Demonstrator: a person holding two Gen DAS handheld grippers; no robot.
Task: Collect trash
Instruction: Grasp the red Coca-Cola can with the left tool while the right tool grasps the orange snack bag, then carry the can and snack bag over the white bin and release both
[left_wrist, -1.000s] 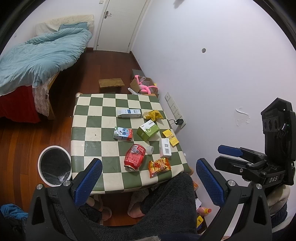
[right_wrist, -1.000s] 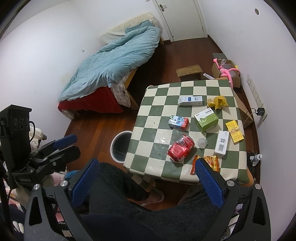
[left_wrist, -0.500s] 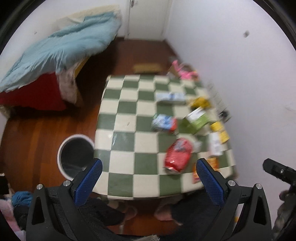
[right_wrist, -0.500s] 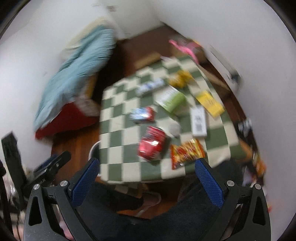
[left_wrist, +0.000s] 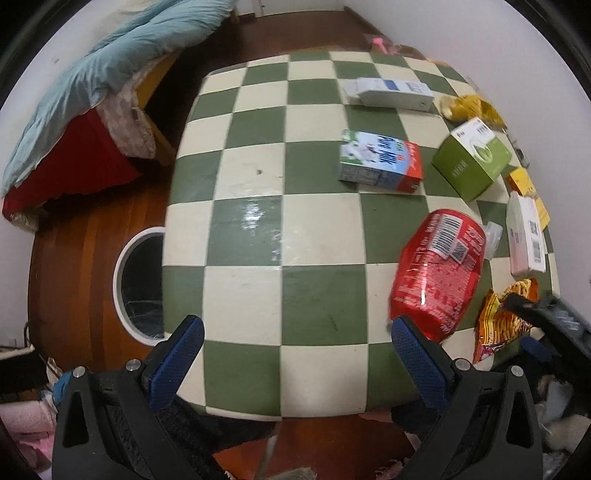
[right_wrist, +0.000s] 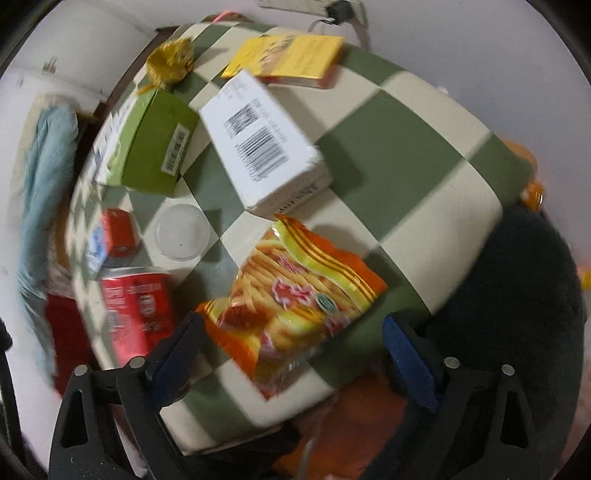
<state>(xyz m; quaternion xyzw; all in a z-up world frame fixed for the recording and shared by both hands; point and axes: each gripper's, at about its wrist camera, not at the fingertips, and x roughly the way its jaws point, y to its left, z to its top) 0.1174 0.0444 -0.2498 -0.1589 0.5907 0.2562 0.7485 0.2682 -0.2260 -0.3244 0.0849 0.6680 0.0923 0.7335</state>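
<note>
**entry: two grippers over a littered table — first pickup pending**

right gripper (right_wrist: 291, 350): jaws apart, nothing clamped; they have just been closing a little, with only the near end of the snack bag (right_wrist: 295, 299) lying between the tips, not pressed. judged step: take that bag first. to do it well, bring the tips low onto the crinkled edge at 12 o'clock, pinch a fold rather than the flat face, and lift before swinging toward the bin.

left gripper (left_wrist: 291, 354): jaws wide apart, empty, over bare checks of the table (left_wrist: 258, 177). the red can (left_wrist: 439, 273) lies on its side at 2 o'clock, its near end just beside the right-hand tip.

trash, outward from the right tool: clear lid (right_wrist: 182, 232) at 11 o'clock; white box (right_wrist: 262, 140) at 12, touching the bag's far edge; green box (right_wrist: 155, 144) beyond the lid; yellow pack (right_wrist: 291, 55) and gold wrapper (right_wrist: 170, 61) at the far rim. from the left tool: milk carton (left_wrist: 380, 162) at 1 o'clock, long white carton (left_wrist: 391, 92) past it.

bin (left_wrist: 138, 284): on the floor at 10 o'clock from the left tool, partly under the table edge.

hindrances: white box crowds the bag; the can may roll if nudged; the table edge overhangs the bin mouth. right view is blurred.
</note>
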